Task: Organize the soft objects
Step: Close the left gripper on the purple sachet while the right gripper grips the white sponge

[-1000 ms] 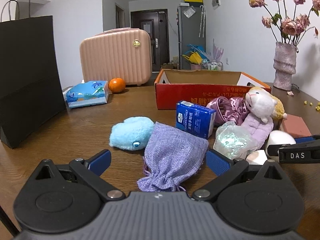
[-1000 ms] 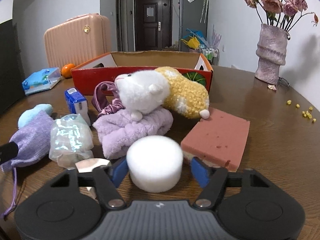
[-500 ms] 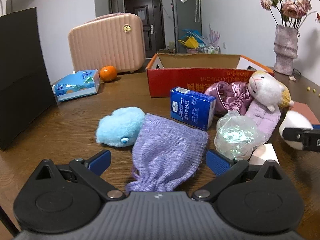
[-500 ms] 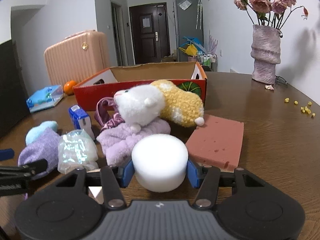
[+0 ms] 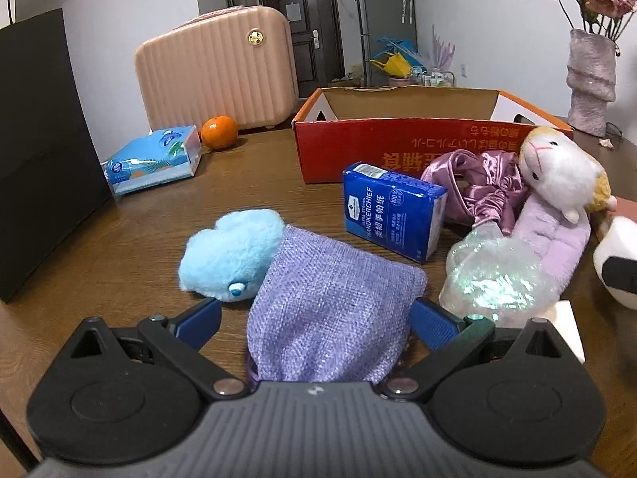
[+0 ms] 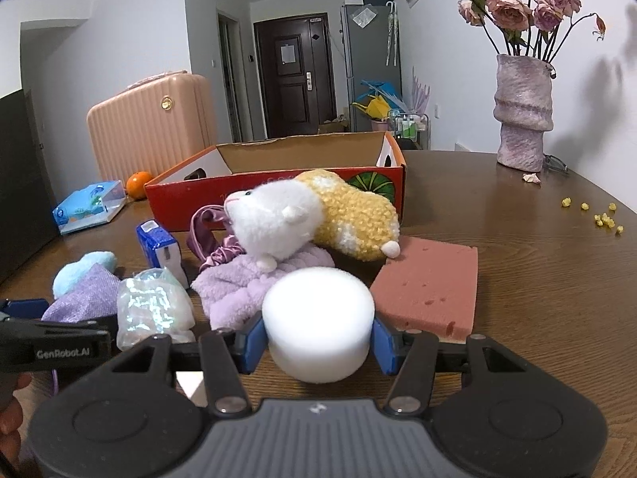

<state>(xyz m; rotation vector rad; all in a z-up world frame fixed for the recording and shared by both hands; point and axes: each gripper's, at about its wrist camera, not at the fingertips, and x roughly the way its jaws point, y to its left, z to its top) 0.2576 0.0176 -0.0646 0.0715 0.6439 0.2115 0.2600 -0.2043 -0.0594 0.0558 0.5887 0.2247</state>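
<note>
My left gripper (image 5: 314,320) is open, low over the table, with a purple mesh pouch (image 5: 330,310) lying between its fingers; the pads do not press on it. A light blue plush (image 5: 231,255) touches the pouch's left side. My right gripper (image 6: 317,343) is shut on a white foam cylinder (image 6: 318,322), both blue pads pressed against its sides. Behind the cylinder sit a pink sponge block (image 6: 430,286), a white and yellow plush (image 6: 278,219) on a fluffy lilac cloth (image 6: 239,290), and an open red cardboard box (image 6: 278,183).
A blue handkerchief pack (image 5: 392,211), a satin scrunchie (image 5: 481,187) and a shiny crumpled bag (image 5: 493,275) crowd the middle. A pink suitcase (image 5: 219,75), an orange (image 5: 219,131), a tissue pack (image 5: 153,159) and a black bag (image 5: 40,139) stand left. A flower vase (image 6: 521,119) stands at the back right.
My left gripper has slid forward so the purple pouch now lies deeper between its fingers. My right gripper's fingers closed in from a small gap onto the white foam cylinder.
</note>
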